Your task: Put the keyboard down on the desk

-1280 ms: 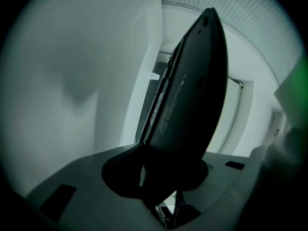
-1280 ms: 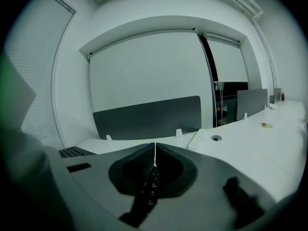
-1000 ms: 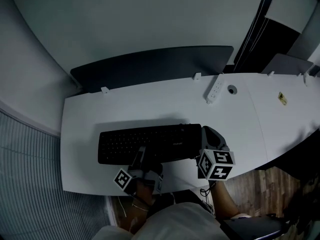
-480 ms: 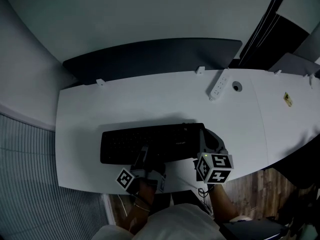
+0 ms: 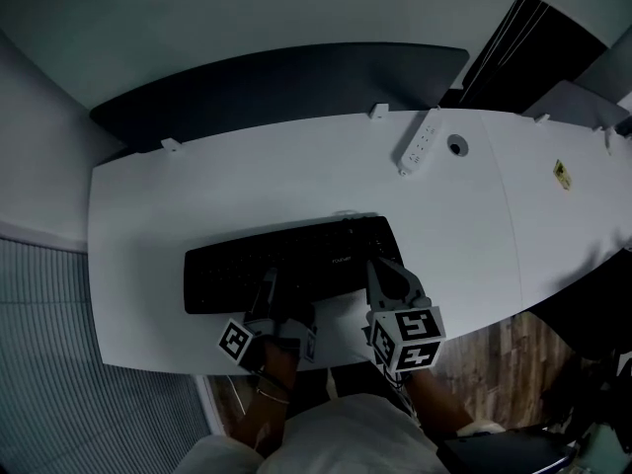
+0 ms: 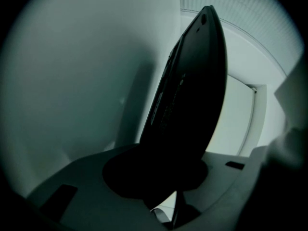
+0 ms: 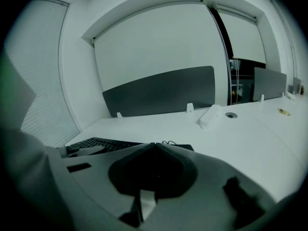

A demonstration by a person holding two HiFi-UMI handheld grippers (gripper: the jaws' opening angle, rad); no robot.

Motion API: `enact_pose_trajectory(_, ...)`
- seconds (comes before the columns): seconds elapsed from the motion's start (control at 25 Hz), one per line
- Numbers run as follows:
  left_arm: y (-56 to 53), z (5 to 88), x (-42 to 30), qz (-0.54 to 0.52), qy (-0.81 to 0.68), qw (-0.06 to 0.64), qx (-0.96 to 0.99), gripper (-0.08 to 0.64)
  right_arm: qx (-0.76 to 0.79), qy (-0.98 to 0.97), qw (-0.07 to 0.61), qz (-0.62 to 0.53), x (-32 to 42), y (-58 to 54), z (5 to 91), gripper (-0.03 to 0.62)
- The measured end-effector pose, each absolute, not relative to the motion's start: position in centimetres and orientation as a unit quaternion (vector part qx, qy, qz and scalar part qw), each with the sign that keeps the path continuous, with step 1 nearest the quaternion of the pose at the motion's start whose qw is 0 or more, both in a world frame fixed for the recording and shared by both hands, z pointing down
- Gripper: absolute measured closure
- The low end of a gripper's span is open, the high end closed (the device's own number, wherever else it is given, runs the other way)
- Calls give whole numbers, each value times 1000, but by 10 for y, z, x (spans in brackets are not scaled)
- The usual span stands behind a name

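Note:
The black keyboard (image 5: 291,263) stretches across the near part of the white desk (image 5: 247,186). My left gripper (image 5: 267,296) grips its near long edge left of the middle. In the left gripper view the keyboard (image 6: 192,95) runs edge-on straight out from between the jaws of that gripper (image 6: 168,177). My right gripper (image 5: 383,276) is at the keyboard's near right corner; in its own view the tips of the right gripper (image 7: 154,146) meet with nothing between them and the keyboard (image 7: 103,145) lies to the left. I cannot tell whether the keyboard rests on the desk.
A white power strip (image 5: 417,146) and a round cable hole (image 5: 455,146) sit at the desk's far right. A dark divider panel (image 5: 276,87) runs along the back edge. A small yellow item (image 5: 560,174) lies on the neighbouring desk. Wooden floor shows below the near edge.
The head view has shifted, so the desk sits higher and further left in the picture. Both grippers stay at the keyboard's near edge; the keyboard now looks slightly slanted.

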State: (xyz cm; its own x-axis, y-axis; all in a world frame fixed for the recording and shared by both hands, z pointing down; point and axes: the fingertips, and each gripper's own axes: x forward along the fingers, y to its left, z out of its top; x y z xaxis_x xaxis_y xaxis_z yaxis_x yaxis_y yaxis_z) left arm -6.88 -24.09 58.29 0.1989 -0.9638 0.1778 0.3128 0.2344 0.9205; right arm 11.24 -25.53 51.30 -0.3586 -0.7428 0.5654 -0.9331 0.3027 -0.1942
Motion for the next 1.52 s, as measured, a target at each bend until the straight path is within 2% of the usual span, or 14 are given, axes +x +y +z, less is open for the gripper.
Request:
enact_pose_trajectory(0.36, -237, 593, -66, -487, -409, 673, 377, 442, 476, -806, 214, 280, 78, -204, 534, 560)
enact_pose_trajectory(0.8, -237, 600, -64, -472, -405, 679, 390, 446, 454, -791, 209, 353, 62, -172, 568, 555)
enact_pose_trajectory(0.96, -238, 600, -64, -474, -401, 679, 392, 446, 449, -788, 189, 378, 54, -174, 572, 552)
enact_pose_trajectory(1.08, -238, 600, -64, -474, -399, 680, 393, 446, 441, -783, 175, 401, 48, -176, 574, 485)
enact_pose_trajectory(1.52, -239, 602, -64, -475, -397, 677, 398, 446, 424, -742, 77, 514, 37, -187, 582, 483)
